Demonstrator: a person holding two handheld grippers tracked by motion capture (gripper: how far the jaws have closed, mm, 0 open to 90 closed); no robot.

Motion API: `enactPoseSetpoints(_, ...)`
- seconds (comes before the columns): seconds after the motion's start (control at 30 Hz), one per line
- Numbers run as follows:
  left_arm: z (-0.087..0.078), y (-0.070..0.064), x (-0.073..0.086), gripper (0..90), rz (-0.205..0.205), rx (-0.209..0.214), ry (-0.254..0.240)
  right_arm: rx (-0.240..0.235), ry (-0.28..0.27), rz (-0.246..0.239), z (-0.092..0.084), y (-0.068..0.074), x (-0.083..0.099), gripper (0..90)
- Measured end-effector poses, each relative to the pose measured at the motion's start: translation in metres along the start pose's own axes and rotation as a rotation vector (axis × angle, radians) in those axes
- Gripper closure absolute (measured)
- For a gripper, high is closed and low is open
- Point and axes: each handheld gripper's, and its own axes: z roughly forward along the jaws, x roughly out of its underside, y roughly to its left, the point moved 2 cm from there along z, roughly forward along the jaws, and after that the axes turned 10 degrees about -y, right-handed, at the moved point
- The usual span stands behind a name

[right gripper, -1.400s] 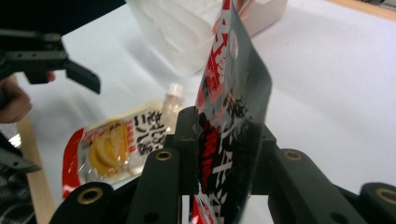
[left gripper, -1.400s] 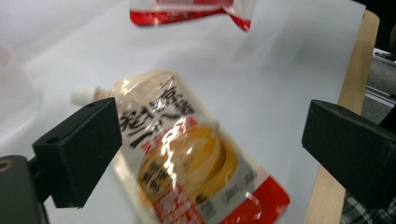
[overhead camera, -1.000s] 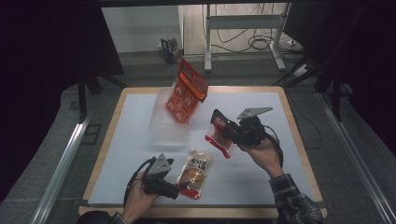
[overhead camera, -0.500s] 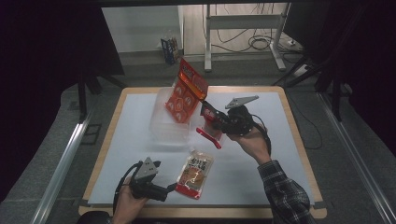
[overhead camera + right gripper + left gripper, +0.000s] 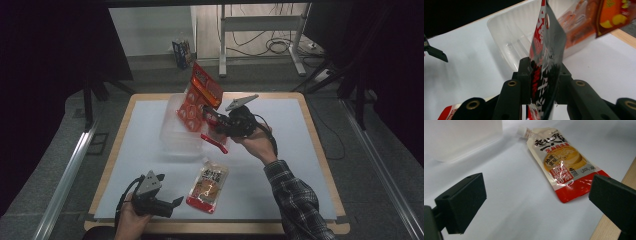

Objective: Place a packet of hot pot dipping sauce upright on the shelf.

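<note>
My right gripper (image 5: 210,120) is shut on a red and black packet (image 5: 215,141) and holds it at the right side of a clear plastic container (image 5: 175,135). In the right gripper view the packet (image 5: 546,57) stands on edge between the jaws, over the container's rim (image 5: 506,30). An orange snack bag (image 5: 200,97) leans upright in the container. A sauce pouch (image 5: 207,185) with a white spout lies flat on the white mat. My left gripper (image 5: 172,204) is open just left of the pouch; the pouch (image 5: 561,162) lies ahead between its spread jaws, untouched.
The mat covers a wooden table whose near edge (image 5: 614,227) runs just behind the pouch. Dark curtains stand on both sides. A metal stand and cables (image 5: 280,47) sit on the floor beyond the table.
My right gripper has carried the packet left and away, up to the container. My left gripper has drawn back a little toward the near left, off the pouch.
</note>
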Motion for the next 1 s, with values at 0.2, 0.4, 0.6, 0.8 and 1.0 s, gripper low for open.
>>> enactPoseSetpoints(0.2,0.000,0.000,0.001,1.3,0.007,-0.005,0.008,-0.006,0.036,-0.039,0.019,0.003,-0.007,71.6)
enactPoseSetpoints(0.4,0.001,-0.003,0.001,1.2,0.028,-0.005,0.019,-0.012,0.046,-0.073,0.034,0.006,-0.014,72.0)
enactPoseSetpoints(0.6,0.003,-0.004,0.001,1.2,0.035,-0.003,0.025,-0.012,0.044,-0.099,0.048,0.010,-0.021,72.4)
enactPoseSetpoints(0.8,0.003,-0.006,0.002,1.2,0.054,-0.003,0.038,-0.013,0.054,-0.125,0.063,0.016,-0.027,72.6)
enactPoseSetpoints(1.0,0.005,-0.008,0.002,1.2,0.064,-0.001,0.045,-0.014,0.063,-0.141,0.078,0.021,-0.030,73.0)
